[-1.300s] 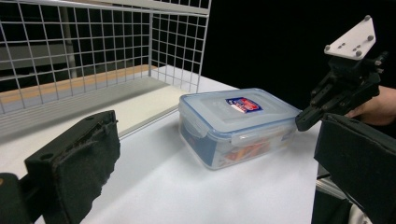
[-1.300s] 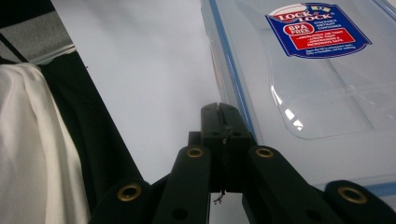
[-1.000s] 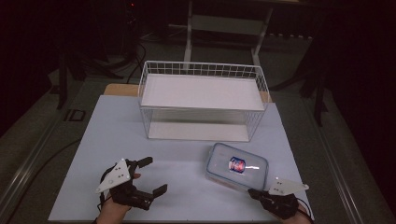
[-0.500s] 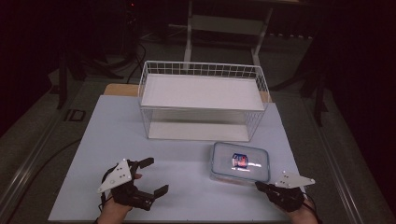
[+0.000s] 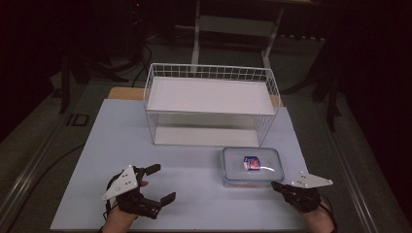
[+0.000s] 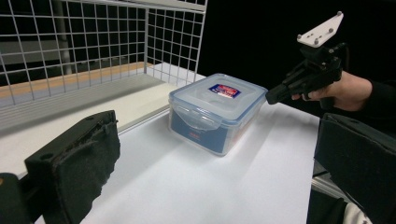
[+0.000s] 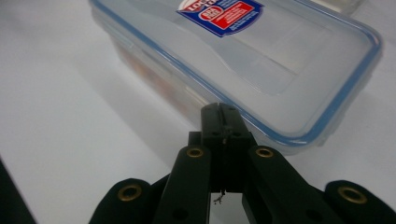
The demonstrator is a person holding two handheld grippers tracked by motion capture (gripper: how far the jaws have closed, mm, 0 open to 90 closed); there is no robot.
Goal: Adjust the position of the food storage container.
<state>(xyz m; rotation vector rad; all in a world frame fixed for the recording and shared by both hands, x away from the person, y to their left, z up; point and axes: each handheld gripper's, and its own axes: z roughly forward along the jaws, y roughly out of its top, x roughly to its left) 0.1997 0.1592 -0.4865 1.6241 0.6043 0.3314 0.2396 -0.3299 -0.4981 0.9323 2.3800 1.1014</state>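
A white surface carries a white wire basket at its far middle and a clear box with a blue-rimmed lid nearer, right of centre. The box stands flat just in front of the basket's near right corner, apart from it. A red and blue label sits on the lid (its print is too small to read in the high view).

The left claw rests low at the near left of the surface, well apart from the box. Its jaws are spread wide and hold nothing; in the left gripper view the two padded jaws stand at either edge of the picture with the box and bare surface between them. A grey three-cornered plate tops it, and the hand comes in from the near edge.

The right claw lies at the near right, its tip just at the box's near right corner. Its jaws are pressed together with nothing between them; in the right gripper view the closed tip meets the lid's blue rim, though I cannot tell whether it touches. In the left gripper view this claw hovers beside the box's corner, held in a hand with a dark sleeve.
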